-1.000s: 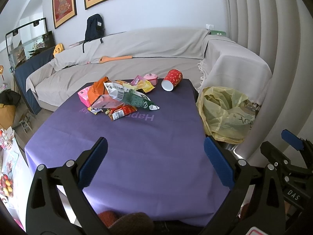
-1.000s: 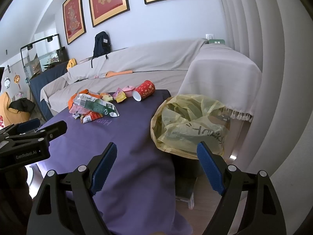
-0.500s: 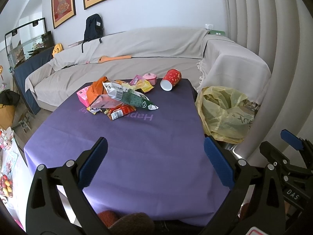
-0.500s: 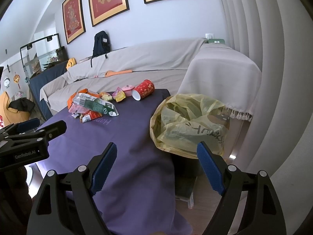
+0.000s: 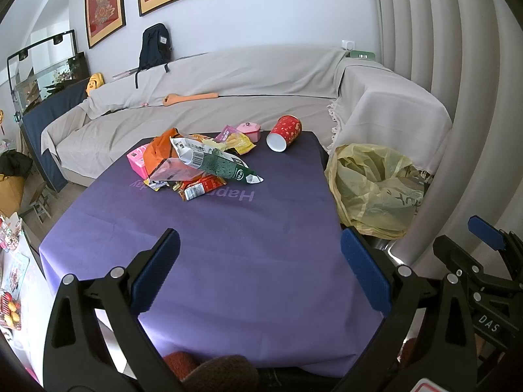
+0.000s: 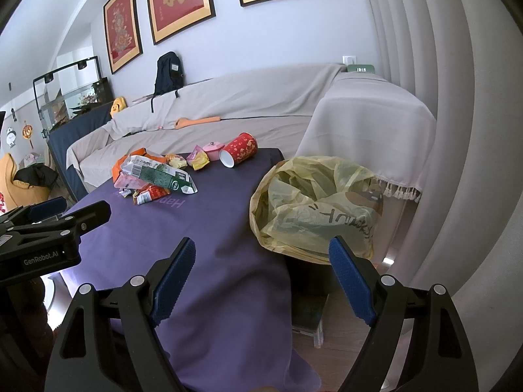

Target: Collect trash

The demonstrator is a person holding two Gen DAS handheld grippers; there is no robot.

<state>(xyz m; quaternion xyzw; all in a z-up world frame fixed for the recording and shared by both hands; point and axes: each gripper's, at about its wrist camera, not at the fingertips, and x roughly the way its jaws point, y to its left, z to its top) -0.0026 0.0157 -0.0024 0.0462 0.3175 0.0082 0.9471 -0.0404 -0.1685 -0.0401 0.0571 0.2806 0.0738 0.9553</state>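
Left wrist view: my left claw (image 5: 260, 271) hangs wide open over the near part of a purple cloth (image 5: 228, 248) covering a table, holding nothing, its blue pads (image 5: 156, 274) well apart. Ahead of it, well beyond the fingertips, lies a heap of wrappers (image 5: 193, 163): an orange bag, a green-and-white packet on top, a pink box at the heap's left edge, small red packets at its near edge. Farther ahead and slightly right of the heap, a red cup (image 5: 285, 133) lies on its side, its white mouth facing me. A pink lidded pot (image 5: 249, 130) sits just left of the cup. To the right of the claw, off the table's edge, a yellow bag (image 5: 372, 189) stands open. At the far right edge I see part of my right claw (image 5: 483, 241).

Right wrist view: my right claw (image 6: 261, 281) is also wide open and empty, held over the table's right edge. The yellow bag (image 6: 313, 205) is just ahead, between the fingertips and slightly right. The wrappers (image 6: 153, 176) and red cup (image 6: 239, 153) lie ahead to the left, well apart from the claw. My left claw (image 6: 49, 222) shows at the left edge. A covered sofa (image 6: 261, 104) runs behind the table.
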